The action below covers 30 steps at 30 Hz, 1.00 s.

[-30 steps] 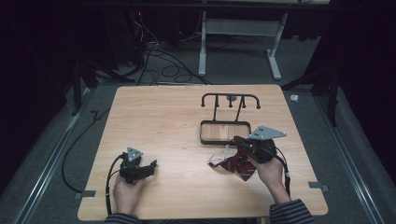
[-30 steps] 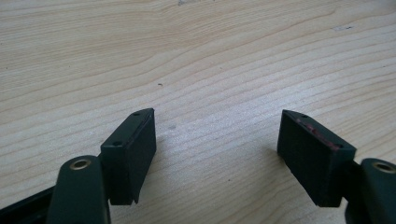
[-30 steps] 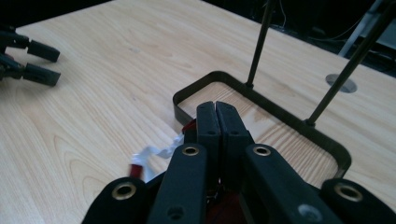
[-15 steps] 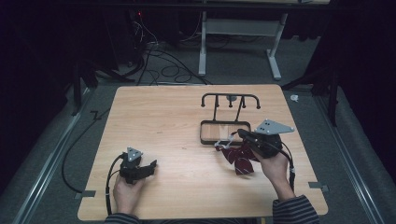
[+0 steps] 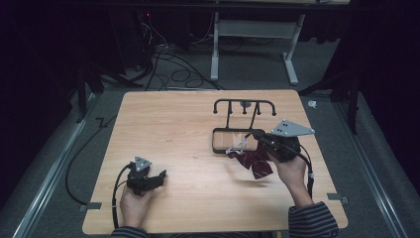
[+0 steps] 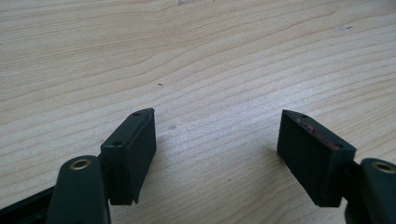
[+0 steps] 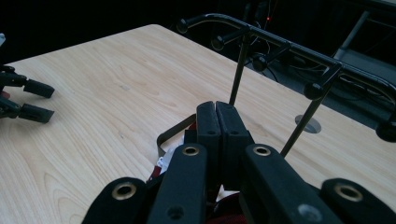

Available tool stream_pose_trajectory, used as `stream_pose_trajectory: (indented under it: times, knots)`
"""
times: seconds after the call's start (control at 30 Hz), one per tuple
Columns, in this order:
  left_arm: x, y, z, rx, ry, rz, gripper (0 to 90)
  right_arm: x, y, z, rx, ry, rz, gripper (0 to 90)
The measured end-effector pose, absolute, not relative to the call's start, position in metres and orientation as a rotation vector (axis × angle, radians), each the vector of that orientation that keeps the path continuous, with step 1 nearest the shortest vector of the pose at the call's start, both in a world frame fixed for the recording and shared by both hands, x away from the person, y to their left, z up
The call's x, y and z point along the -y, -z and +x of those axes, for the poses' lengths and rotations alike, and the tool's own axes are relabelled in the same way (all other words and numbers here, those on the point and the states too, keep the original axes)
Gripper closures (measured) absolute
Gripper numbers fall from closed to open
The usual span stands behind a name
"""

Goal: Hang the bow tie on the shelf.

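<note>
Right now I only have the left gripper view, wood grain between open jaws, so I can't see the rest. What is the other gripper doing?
Observer: The right gripper is shut on a dark red bow tie, which hangs from it just clear of the table.
Operator: Where is that relative to anything else?
Observer: It is at the right end of the tray base of a black hook rack.
Operator: And my own gripper?
Observer: The left gripper sits low near the table's front left, well apart from the rack.
</note>
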<state>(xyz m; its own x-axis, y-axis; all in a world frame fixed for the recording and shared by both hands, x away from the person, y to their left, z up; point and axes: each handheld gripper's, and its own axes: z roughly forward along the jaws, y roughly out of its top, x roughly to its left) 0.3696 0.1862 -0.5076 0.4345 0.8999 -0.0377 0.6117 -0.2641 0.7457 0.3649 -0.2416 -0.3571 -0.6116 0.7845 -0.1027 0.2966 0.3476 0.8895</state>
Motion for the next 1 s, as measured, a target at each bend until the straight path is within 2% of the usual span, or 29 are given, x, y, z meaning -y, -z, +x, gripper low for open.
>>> stream_pose_trajectory:
  times: [1.0]
  knots:
    - [-0.186, 0.508, 0.370, -1.271, -0.523, 1.986, 28.7, 0.233, 0.339, 0.393, -2.070, -1.213, 0.936, 90.0]
